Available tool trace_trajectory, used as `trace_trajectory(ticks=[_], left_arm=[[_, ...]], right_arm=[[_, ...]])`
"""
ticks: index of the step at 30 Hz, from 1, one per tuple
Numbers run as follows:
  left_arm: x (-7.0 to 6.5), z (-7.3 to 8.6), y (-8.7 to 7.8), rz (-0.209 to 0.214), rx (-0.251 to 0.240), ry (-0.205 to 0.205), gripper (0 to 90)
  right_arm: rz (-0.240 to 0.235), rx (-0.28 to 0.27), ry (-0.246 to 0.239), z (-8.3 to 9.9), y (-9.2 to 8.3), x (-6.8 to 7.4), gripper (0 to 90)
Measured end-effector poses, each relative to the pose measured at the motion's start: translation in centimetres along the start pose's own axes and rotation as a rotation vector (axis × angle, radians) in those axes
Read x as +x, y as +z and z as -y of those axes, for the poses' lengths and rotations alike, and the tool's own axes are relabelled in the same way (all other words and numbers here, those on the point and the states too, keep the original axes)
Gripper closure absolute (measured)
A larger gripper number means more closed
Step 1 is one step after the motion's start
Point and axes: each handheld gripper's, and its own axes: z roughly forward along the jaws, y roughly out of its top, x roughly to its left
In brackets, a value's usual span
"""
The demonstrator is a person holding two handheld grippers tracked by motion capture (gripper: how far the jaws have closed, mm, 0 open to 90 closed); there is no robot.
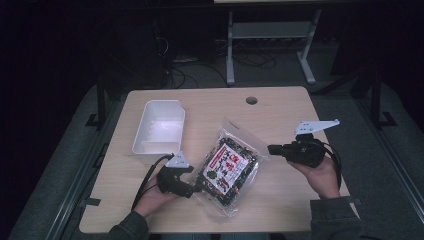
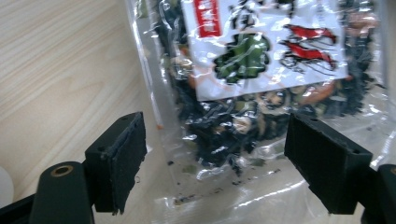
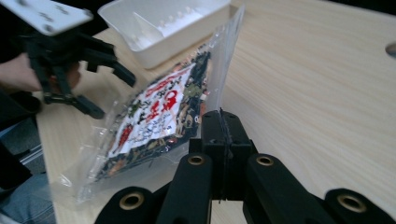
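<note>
A clear bag of dark dried greens with a white and red label lies aslant in the middle of the table, its right side raised. My right gripper is shut on the bag's clear side edge, which stands up from between the pads. My left gripper is open at the bag's near left end. Its jaws straddle the clear bottom seam without pressing on it. In the right gripper view the left gripper stands spread beside the bag, held by a hand.
A white empty bin stands at the left, just behind the left hand. The wooden table has a round cable hole near its far edge. Dark floor, cables and a desk frame lie beyond.
</note>
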Motion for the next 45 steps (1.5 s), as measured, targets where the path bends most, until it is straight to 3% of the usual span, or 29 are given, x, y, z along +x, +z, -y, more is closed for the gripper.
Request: trace_trajectory(ticks=[3,6,10,15,18,20,27,28,31,34,39,45], left_arm=[[0.1,-0.2,0.1,0.009,-0.017,-0.012,19.5],[0.1,-0.3,0.4,0.020,-0.024,-0.008,19.4],[0.4,-0.4,0.9,0.065,-0.043,-0.028,19.6],[0.8,-0.4,1.2,0.160,-0.062,-0.055,28.1],[0.9,-0.4,1.4,0.187,-0.049,-0.069,37.4],[0.9,-0.3,1.4,0.200,-0.042,-0.073,38.5],[0.6,-0.4,1.3,0.243,-0.045,-0.060,49.9],[0.7,-0.4,1.2,0.270,-0.053,-0.059,60.6],[0.5,-0.4,1.1,0.266,-0.051,-0.029,62.7],[0.2,-0.5,0.9,0.262,-0.058,-0.005,71.6],[-0.3,-0.7,0.6,0.245,-0.072,0.023,74.2],[-0.8,-0.9,0.3,0.219,-0.079,0.062,74.4]], right_arm=[[-0.026,-0.020,-0.017,-0.5,-0.6,0.6,89.5],[-0.036,-0.048,-0.081,-1.8,-1.9,2.3,89.7],[-0.055,-0.077,-0.112,-2.4,-2.5,3.2,89.7],[-0.062,-0.091,-0.104,-2.3,-2.3,3.1,89.7],[-0.080,-0.114,-0.084,-2.1,-2.2,2.7,89.7],[-0.092,-0.131,-0.079,-2.0,-2.2,2.6,89.7],[-0.071,-0.154,-0.075,-1.9,-1.9,2.6,89.7],[-0.063,-0.164,-0.066,-1.7,-1.9,2.4,89.7],[-0.064,-0.178,-0.054,-1.5,-2.1,2.1,89.7],[-0.041,-0.187,-0.044,-1.2,-2.1,1.8,89.6],[-0.047,-0.212,-0.014,-0.5,-2.3,1.0,88.8],[-0.074,-0.206,0.007,0.1,-2.0,0.1,70.1]])
